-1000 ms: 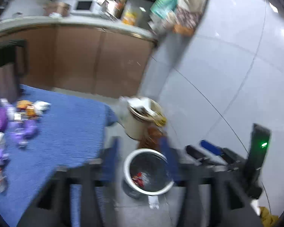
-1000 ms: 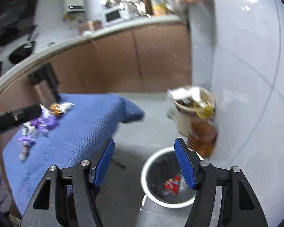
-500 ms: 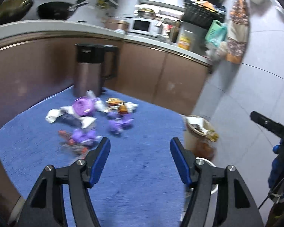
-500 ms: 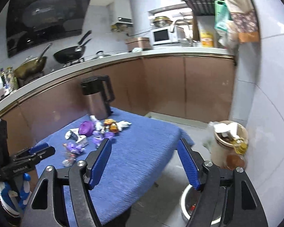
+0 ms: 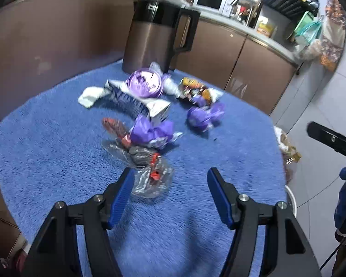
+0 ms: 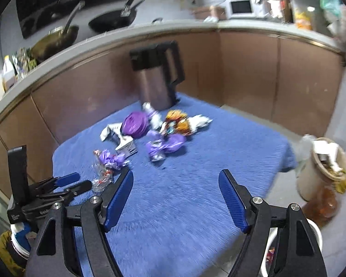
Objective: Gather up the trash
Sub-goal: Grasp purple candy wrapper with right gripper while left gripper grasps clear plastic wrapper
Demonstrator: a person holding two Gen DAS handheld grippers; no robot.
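Clear wrapper (image 5: 152, 180) | we lower left gripper (image 5: 169, 195) — wide, empty — squarely astride | right gripper (image 6: 175, 198) opening, empty

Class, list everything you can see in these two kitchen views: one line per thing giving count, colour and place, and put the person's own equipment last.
Blue cloth: one, blue, covering the table.
Kettle: one, brown with black lid and handle, far edge of the cloth.
Purple lid: one, purple, in front of the kettle.
Purple wrappers: several, purple, mid-cloth.
Clear wrapper: one, clear with red bits, nearest the left tool.
Orange wrapper: one, orange, right of the purple lid.
Full bin: one, cream, on the floor right of the table.
Pans: two, dark, on the stove.
Microwave: one, white, on the counter.
Left tool: one, black with blue pads, open, empty.
Right tool: one, black with blue pads, jaws opening, empty.
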